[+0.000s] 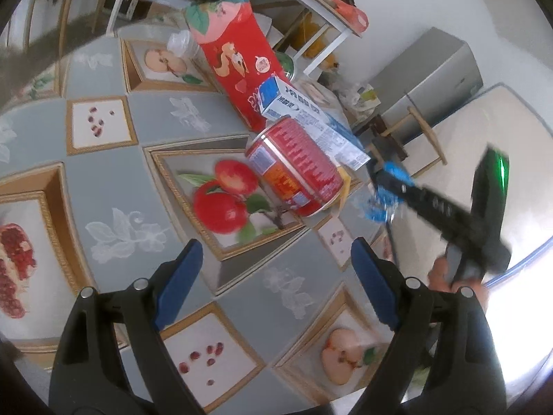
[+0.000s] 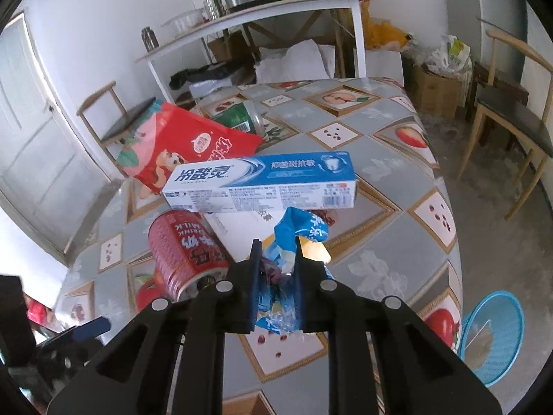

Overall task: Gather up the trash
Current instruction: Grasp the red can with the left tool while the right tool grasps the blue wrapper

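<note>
1. Right gripper [image 2: 276, 263]: fingers clamped on the crumpled blue wrapper [image 2: 300, 228], just in front of the toothpaste box [image 2: 262, 181]; the wrapper's long axis runs along the fingers, its free end pointing toward the box.
2. Toothpaste box: long axis crosswise in the right wrist view.
3. Red can [image 2: 185, 252]: on its side, left of the box's near edge.
4. Left gripper [image 1: 276, 276]: fingers wide apart, holding nothing, short of the can.
</note>
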The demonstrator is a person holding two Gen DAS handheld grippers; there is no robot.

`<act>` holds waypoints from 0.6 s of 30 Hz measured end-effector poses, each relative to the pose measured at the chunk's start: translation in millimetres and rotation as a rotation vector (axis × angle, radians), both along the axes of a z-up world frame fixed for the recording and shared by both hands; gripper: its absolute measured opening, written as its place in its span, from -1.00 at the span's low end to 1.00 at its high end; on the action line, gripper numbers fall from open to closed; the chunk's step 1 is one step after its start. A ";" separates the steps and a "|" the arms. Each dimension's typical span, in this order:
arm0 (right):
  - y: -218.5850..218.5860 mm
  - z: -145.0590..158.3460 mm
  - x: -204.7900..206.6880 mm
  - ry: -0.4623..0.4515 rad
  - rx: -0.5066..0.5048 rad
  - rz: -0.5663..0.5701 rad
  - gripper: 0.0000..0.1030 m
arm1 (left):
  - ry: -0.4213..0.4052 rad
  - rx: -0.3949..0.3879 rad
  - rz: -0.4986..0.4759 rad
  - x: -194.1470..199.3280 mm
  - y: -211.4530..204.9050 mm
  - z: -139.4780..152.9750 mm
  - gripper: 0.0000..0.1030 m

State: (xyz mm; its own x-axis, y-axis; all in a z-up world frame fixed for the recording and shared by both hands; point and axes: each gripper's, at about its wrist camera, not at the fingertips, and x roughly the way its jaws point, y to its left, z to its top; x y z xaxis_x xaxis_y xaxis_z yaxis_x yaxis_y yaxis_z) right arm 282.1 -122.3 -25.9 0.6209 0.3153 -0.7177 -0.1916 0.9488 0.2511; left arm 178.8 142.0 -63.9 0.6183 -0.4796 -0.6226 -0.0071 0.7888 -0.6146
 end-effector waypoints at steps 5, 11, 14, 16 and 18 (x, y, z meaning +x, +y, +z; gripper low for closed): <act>-21.4 -0.1 -12.9 -0.003 0.072 -0.010 -0.70 | 0.058 -0.077 0.038 26.7 -0.7 -0.1 0.64; -41.8 -8.4 -20.5 0.009 0.130 -0.023 -0.70 | 0.146 -0.096 0.115 70.5 -12.0 -3.2 0.68; -52.4 -14.5 -23.4 0.021 0.154 -0.038 -0.70 | 0.185 -0.073 0.173 89.9 -19.9 -2.8 0.68; -58.1 -16.9 -25.3 0.024 0.165 -0.047 -0.70 | 0.210 -0.082 0.201 99.2 -24.8 -4.3 0.68; -62.1 -18.7 -26.5 0.026 0.174 -0.053 -0.70 | 0.242 -0.105 0.216 106.4 -29.7 -8.6 0.68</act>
State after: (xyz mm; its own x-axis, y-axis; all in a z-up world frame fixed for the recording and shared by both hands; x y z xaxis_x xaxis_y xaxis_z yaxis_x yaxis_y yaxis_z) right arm 255.5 -184.4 -44.6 0.6219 0.4034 -0.6712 -0.1338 0.8992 0.4165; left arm 285.2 112.3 -72.5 0.5532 -0.4228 -0.7178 -0.3228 0.6855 -0.6526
